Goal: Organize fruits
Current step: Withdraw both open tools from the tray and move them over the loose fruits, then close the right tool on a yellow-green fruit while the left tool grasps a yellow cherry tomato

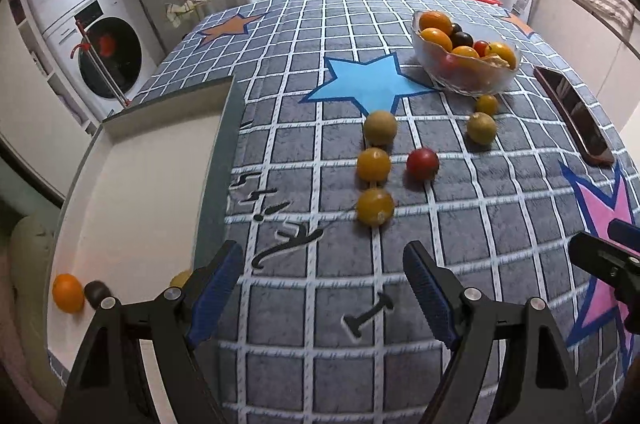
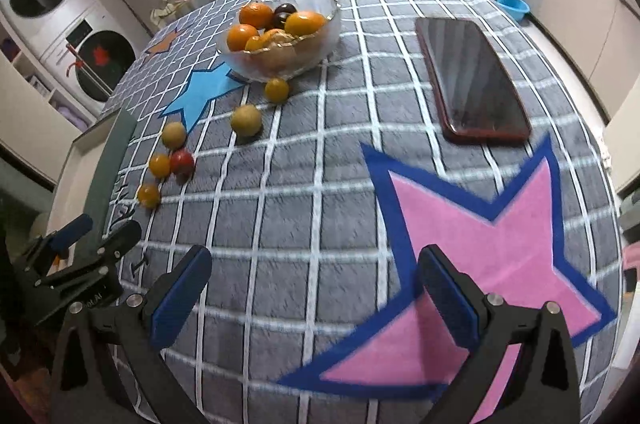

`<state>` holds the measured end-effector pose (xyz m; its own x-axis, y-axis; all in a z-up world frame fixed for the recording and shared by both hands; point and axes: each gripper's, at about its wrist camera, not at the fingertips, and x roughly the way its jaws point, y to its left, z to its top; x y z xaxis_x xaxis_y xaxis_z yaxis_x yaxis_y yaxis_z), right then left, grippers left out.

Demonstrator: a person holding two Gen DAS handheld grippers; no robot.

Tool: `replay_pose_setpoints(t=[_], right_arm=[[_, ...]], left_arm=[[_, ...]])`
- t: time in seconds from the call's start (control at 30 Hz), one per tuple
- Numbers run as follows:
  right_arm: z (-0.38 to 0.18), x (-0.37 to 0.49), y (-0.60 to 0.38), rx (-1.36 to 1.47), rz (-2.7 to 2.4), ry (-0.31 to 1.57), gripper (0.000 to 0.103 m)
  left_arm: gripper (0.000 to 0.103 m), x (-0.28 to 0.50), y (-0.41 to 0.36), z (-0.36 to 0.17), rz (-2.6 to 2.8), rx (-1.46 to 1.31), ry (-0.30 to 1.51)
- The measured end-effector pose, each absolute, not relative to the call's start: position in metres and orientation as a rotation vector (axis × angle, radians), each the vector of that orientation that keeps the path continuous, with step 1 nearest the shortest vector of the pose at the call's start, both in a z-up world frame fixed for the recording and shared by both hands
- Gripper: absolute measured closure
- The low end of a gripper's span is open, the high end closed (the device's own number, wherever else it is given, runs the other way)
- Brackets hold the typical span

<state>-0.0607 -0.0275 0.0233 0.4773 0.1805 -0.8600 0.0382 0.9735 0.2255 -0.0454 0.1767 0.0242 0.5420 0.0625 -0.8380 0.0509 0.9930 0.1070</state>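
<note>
Left gripper (image 1: 324,288) open, "bot.AI" lettering, loose fruits (image 1: 374,164)

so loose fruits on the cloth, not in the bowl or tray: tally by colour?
Yellow-orange: 3
Pale green-yellow: 2
Red: 1
Total: 6 loose on the cloth. Both grippers, left and right, are open and empty.
</note>
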Motion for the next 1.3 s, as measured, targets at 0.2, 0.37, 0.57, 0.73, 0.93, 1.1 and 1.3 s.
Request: replay_pose_setpoints(t=[0.2,0.37,0.57,0.73,0.93,1.1,1.3], right_arm=[[0.024,-0.03,-0.015,0.209,0.1,1.071,0.0],[0.024,-0.012,-0.01,0.208,0.086,1.057,0.0],[0.02,0.009,0.005,0.173,0.096,1.038,0.002],[0.013,0.023,0.018,0.156,0.106,1.042,0.021],[0.012,0.032,0.029,0.097,0.083,1.022,0.049],[0.012,0.029,0.03,0.077,0.101,1.012,0.075],[0.018,0.012,0.017,0.125,0.149,0.996,0.075]], left_arm=[[0.02,-0.031,0.172,0.017,0.021,0.11,1.007],[0.02,-0.023,0.17,0.012,0.02,0.105,1.013],[0.02,-0.025,0.175,0.013,0.006,0.1,1.0],[0.02,-0.025,0.18,0.017,-0.014,0.097,0.985],[0.02,-0.019,0.177,0.012,-0.028,0.105,0.994],[0.025,-0.016,0.171,0.007,-0.035,0.111,0.999],[0.038,-0.014,0.168,0.008,-0.049,0.089,1.0]])
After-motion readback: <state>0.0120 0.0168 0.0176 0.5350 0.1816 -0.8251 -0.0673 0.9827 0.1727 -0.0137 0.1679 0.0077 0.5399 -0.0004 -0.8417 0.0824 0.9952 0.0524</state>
